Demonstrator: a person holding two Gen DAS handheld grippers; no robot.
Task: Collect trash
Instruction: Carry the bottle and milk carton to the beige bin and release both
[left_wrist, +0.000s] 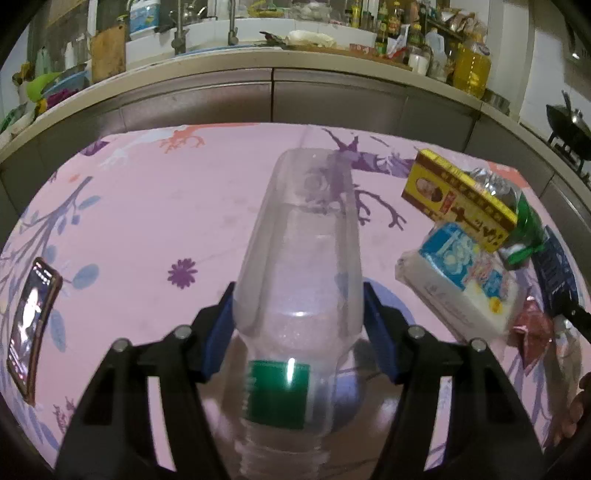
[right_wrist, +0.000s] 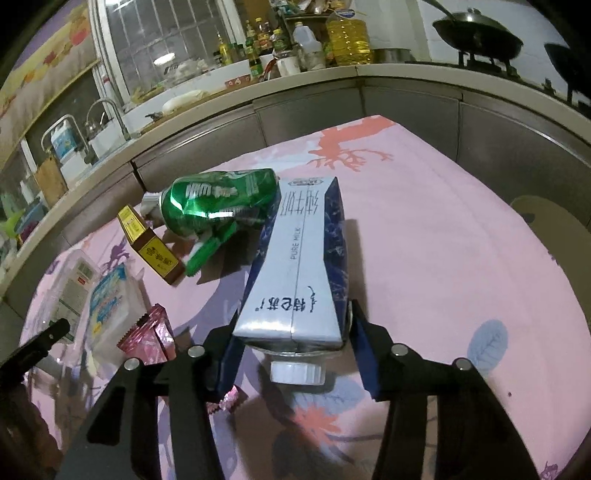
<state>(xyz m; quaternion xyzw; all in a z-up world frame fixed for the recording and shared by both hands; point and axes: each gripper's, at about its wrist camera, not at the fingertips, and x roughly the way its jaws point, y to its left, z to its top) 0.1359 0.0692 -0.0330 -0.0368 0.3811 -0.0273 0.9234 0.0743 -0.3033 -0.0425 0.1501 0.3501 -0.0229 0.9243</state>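
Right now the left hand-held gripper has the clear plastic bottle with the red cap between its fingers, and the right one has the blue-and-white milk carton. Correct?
Not quite: the clear plastic bottle in the left hand-held gripper has a green cap, as the left wrist view shows. The right hand-held gripper does have the blue-and-white milk carton.

Beyond my pink patterned desk (left_wrist: 147, 206) runs a cluttered kitchen counter (left_wrist: 258, 61), a barred window (right_wrist: 162, 40) above its sink (right_wrist: 107, 136).

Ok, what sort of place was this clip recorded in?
A home kitchen, most likely. A counter runs behind the table, with a sink and faucet, crowded bottles of cooking oil and sauces, and a wok on a gas burner. The table wears a pink patterned cloth.
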